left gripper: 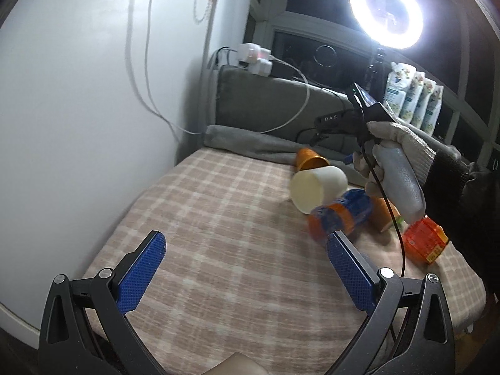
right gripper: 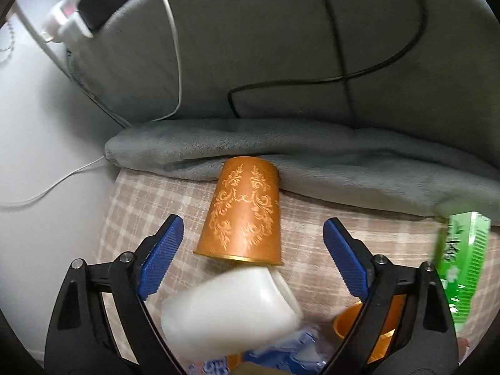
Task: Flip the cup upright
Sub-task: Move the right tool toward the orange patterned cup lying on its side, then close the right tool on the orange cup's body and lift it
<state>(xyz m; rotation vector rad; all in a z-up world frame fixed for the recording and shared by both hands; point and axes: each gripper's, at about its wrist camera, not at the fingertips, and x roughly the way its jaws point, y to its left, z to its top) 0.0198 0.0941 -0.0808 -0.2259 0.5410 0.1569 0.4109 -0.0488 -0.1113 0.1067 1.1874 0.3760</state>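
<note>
Right wrist: right claw (right gripper: 253, 243) spread, straddling orange cup (right gripper: 242, 215) lying sideways.
Left claw (left gripper: 247, 268): spread, empty.
Risk: white cup (right gripper: 231, 309) touches rim; closing may knock it.

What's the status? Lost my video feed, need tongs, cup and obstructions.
Both tongs open, left tongs and right tongs empty. Orange cup on its side between the right pads, ungripped. White cup lies right at its rim, crowding.

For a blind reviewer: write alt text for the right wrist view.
An orange cup lies on its side on the checked cloth, ahead of the open right gripper. A white cup lies nearer the camera; a grey blanket runs behind.
</note>
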